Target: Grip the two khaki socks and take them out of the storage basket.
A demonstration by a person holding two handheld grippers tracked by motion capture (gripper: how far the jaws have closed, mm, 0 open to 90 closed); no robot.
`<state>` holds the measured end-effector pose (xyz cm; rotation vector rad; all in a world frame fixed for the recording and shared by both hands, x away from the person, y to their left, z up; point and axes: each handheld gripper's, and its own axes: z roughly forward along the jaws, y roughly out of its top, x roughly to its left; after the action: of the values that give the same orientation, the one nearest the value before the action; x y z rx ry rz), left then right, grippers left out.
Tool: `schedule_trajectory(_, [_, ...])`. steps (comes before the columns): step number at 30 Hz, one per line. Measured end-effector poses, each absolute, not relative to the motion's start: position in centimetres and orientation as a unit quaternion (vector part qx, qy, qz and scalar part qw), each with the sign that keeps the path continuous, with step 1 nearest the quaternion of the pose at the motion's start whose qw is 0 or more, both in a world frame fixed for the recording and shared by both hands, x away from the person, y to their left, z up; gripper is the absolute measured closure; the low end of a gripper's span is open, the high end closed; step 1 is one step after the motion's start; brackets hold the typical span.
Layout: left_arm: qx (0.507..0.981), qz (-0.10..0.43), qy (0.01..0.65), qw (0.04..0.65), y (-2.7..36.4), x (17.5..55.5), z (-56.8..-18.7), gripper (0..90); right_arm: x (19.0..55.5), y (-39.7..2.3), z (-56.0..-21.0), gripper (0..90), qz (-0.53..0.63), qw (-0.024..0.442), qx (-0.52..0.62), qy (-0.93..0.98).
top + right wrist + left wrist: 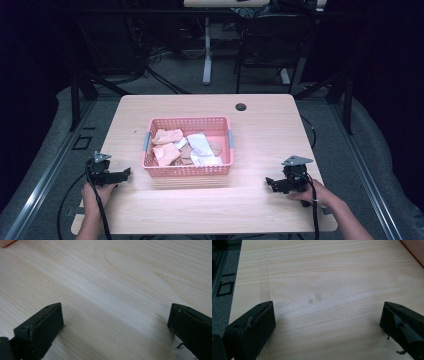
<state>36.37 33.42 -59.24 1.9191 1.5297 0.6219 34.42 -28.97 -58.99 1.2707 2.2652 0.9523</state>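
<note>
A pink plastic basket (188,171) stands in the middle of the light wooden table (265,135). Inside lie crumpled pink and white wrappers or cloths (167,136) and some brownish pieces. My left gripper (127,172) rests on the table to the basket's left, held by a hand, pointing right toward the basket. Its jaws stand wide apart over bare wood in the left gripper view, left gripper (327,315). My right gripper (268,182) rests near the table's right front, pointing left. Its jaws are also wide apart with only wood between them, right gripper (115,315).
A round cable hole (241,107) sits near the table's far edge. A corner of the basket (415,250) shows at the top right of the left gripper view. Beyond the table are desk legs, cables and a dark floor. Cables trail from both grippers off the front edge.
</note>
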Motion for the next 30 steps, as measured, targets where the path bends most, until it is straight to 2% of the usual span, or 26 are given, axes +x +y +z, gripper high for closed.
schedule_trajectory(16, [0.739, 0.219, 0.566, 0.292, 33.5, 36.4, -59.0, 0.0, 34.4, -29.0, -59.0, 0.0, 0.338, 0.187, 0.451, 0.805])
schedule_trajectory(20, [0.746, 0.196, 0.568, 0.287, 33.9, 36.4, -58.4, 0.0, 34.4, -29.0, -59.0, 0.0, 0.338, 0.187, 0.451, 0.805])
schedule_trajectory(30, [0.771, 0.177, 0.551, 0.267, 33.7, 35.9, -55.9, 0.0, 34.4, -29.0, -59.0, 0.0, 0.338, 0.186, 0.451, 0.805])
